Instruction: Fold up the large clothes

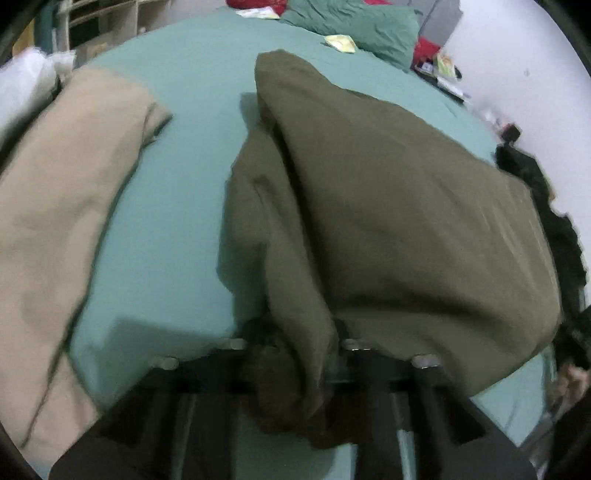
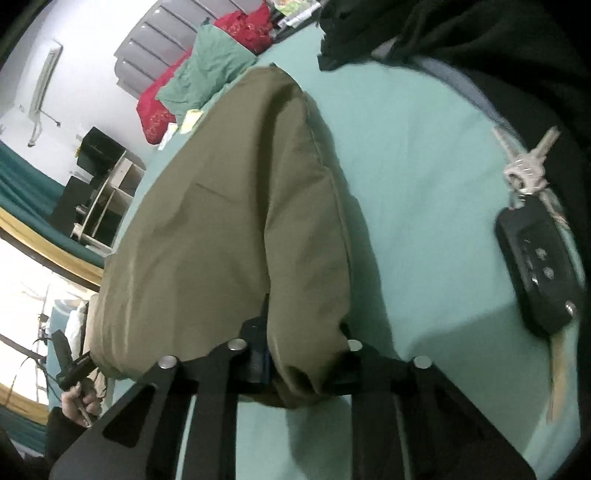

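A large olive garment [image 1: 388, 221] lies folded over on the teal bed sheet [image 1: 177, 221]. My left gripper [image 1: 299, 343] is shut on a bunched edge of it at the near side, with cloth hanging down between the fingers. In the right wrist view the same olive garment [image 2: 221, 221] billows up from the sheet [image 2: 424, 184], and my right gripper [image 2: 303, 350] is shut on its near corner. At the lower left of that view a person's hand [image 2: 79, 402] holds the other gripper's handle.
A beige garment [image 1: 74, 184] lies on the bed's left part. A teal pillow [image 1: 362, 26] and red cushions [image 2: 155, 107] sit at the head. Dark clothes [image 2: 424, 26] and a car key with a key bunch [image 2: 543, 266] lie right of the olive garment.
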{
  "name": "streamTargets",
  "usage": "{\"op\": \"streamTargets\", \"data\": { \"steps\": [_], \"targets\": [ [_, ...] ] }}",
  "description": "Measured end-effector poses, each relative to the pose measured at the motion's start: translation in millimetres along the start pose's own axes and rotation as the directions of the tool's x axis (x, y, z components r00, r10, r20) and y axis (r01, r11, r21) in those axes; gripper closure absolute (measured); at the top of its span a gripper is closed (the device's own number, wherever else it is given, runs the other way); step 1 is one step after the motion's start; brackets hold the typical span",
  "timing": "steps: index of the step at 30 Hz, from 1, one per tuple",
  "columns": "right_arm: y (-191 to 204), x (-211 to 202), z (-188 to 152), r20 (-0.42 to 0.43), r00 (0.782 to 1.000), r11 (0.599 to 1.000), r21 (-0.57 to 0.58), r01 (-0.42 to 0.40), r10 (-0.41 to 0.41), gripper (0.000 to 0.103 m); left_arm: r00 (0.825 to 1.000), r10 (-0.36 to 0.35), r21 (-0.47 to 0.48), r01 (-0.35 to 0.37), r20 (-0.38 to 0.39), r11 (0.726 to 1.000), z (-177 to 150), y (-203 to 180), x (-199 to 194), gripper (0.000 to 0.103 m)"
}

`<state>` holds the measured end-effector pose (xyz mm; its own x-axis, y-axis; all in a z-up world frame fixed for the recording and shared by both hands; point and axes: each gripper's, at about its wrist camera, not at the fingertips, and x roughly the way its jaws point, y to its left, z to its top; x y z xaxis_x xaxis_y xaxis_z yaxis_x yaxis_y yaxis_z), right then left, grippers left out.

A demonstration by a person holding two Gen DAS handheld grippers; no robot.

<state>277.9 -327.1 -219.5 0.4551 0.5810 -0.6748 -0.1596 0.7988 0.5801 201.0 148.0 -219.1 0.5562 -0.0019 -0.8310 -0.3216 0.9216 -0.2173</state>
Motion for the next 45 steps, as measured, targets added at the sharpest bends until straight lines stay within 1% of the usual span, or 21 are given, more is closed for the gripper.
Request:
{"op": "streamTargets", "data": {
  "steps": [1, 3, 5, 9, 13, 15, 16, 19, 20, 21, 23, 24, 26, 27, 29, 31, 33, 36, 39, 41, 45],
  "targets": [
    [4.9, -9.0, -0.4, 0.018, 1.0, 1.0, -0.004, 0.003, -0.003, 0.089, 0.999, 0.018, 0.005, -0.018, 0.032, 1.0, -3.4, -2.6, -12.0, 0.093],
    [12.4, -26.5, -0.5, 0.037, 0.999, 1.0, 0.001, 0.0, 0.0, 0.089, 0.996, 0.031, -0.013, -0.03, 0.082, 0.999, -9.5, -4.1, -37.5, 0.095],
    [16.5, -47.6, -2.5, 0.066, 0.998, 1.0, -0.004, 0.0, 0.001, 0.09, 0.995, 0.03, -0.045, -0.025, 0.1, 0.999, -14.5, -5.2, -59.0, 0.095],
    [9.9, -74.9, -17.4, 0.066, 0.998, 1.0, 0.021, 0.024, -0.025, 0.09, 0.997, 0.032, -0.096, -0.026, 0.066, 0.995, -44.9, -6.1, -82.9, 0.094],
    [1.6, -85.5, -43.9, 0.051, 0.994, 0.995, 0.016, 0.098, -0.099, 0.09, 0.999, 0.041, -0.133, -0.04, 0.01, 0.99, -87.6, 2.7, -88.5, 0.092],
    [5.3, -84.9, -57.4, 0.046, 0.984, 0.984, -0.045, 0.173, -0.171, 0.09, 0.998, 0.055, -0.137, -0.056, -0.013, 0.989, -102.5, 1.9, -81.8, 0.09],
    [7.7, -82.4, -64.0, 0.044, 0.974, 0.97, -0.088, 0.225, -0.222, 0.089, 0.997, 0.069, -0.129, -0.072, -0.024, 0.989, -107.6, -1.3, -81.5, 0.088],
    [8.7, -77.5, -73.3, 0.049, 0.952, 0.941, -0.147, 0.305, -0.301, 0.086, 0.992, 0.127, -0.089, -0.129, -0.024, 0.988, -111.3, -8.4, -87.8, 0.08],
    [6.1, -76.1, -73.0, 0.046, 0.949, 0.938, -0.143, 0.316, -0.312, 0.083, 0.989, 0.144, -0.08, -0.147, -0.033, 0.986, -109.6, -10.1, -88.0, 0.074],
    [2.2, -75.3, -72.1, 0.04, 0.948, 0.94, -0.127, 0.317, -0.314, 0.077, 0.986, 0.163, -0.086, -0.166, -0.041, 0.982, -108.0, -9.2, -89.2, 0.071],
    [-6.8, -80.0, -71.1, 0.04, 0.953, 0.95, -0.076, 0.301, -0.299, 0.071, 0.987, 0.158, -0.123, -0.16, -0.029, 0.979, -104.3, -3.1, -97.7, 0.066],
    [-9.2, -81.6, -70.9, 0.04, 0.954, 0.953, -0.058, 0.298, -0.296, 0.066, 0.988, 0.152, -0.138, -0.152, -0.012, 0.979, -102.8, -2.0, -102.6, 0.064],
    [-9.1, -85.6, -71.3, 0.054, 0.95, 0.949, -0.051, 0.31, -0.307, 0.062, 0.987, 0.153, -0.152, -0.144, 0.047, 0.978, -99.9, -2.4, -118.9, 0.053],
    [-7.8, -87.1, -71.0, 0.06, 0.947, 0.946, -0.054, 0.319, -0.315, 0.059, 0.986, 0.153, -0.146, -0.142, 0.066, 0.979, -100.4, -5.2, -126.1, 0.053],
    [-4.1, -93.5, -72.7, 0.086, 0.95, 0.951, -0.057, 0.304, -0.299, 0.055, 0.987, 0.129, -0.105, -0.118, 0.097, 0.987, -100.9, -19.8, -138.8, 0.052],
    [-0.5, -99.0, -74.4, 0.105, 0.957, 0.959, -0.063, 0.277, -0.27, 0.041, 0.99, 0.087, -0.032, -0.084, 0.112, 0.996, -99.3, -44.3, -143.8, 0.052],
    [1.9, -104.4, -76.4, 0.124, 0.959, 0.962, -0.07, 0.264, -0.255, 0.034, 0.991, 0.062, 0.028, -0.066, 0.115, 0.997, -100.0, -67.8, -145.8, 0.051],
    [-0.5, -113.0, -80.7, 0.134, 0.969, 0.975, -0.041, 0.216, -0.209, 0.017, 0.992, 0.004, 0.069, -0.013, 0.123, 0.998, -99.1, -107.9, -144.3, 0.051],
    [-7.2, -117.9, -91.6, 0.129, 0.978, 0.986, 0.019, 0.166, -0.167, 0.013, 0.993, -0.05, 0.091, 0.04, 0.111, 0.995, -97.4, -145.6, -134.9, 0.051],
    [-8.8, -113.4, -98.8, 0.092, 0.989, 0.993, 0.038, 0.114, -0.118, 0.013, 0.991, -0.081, 0.127, 0.067, 0.105, 0.99, -94.3, -168.9, -125.8, 0.051],
    [-3.0, -97.5, -101.2, 0.047, 0.995, 0.996, -0.004, 0.089, -0.088, 0.013, 0.986, -0.132, 0.181, 0.111, 0.105, 0.977, -93.2, -208.2, -117.0, 0.051]
  ]
}}
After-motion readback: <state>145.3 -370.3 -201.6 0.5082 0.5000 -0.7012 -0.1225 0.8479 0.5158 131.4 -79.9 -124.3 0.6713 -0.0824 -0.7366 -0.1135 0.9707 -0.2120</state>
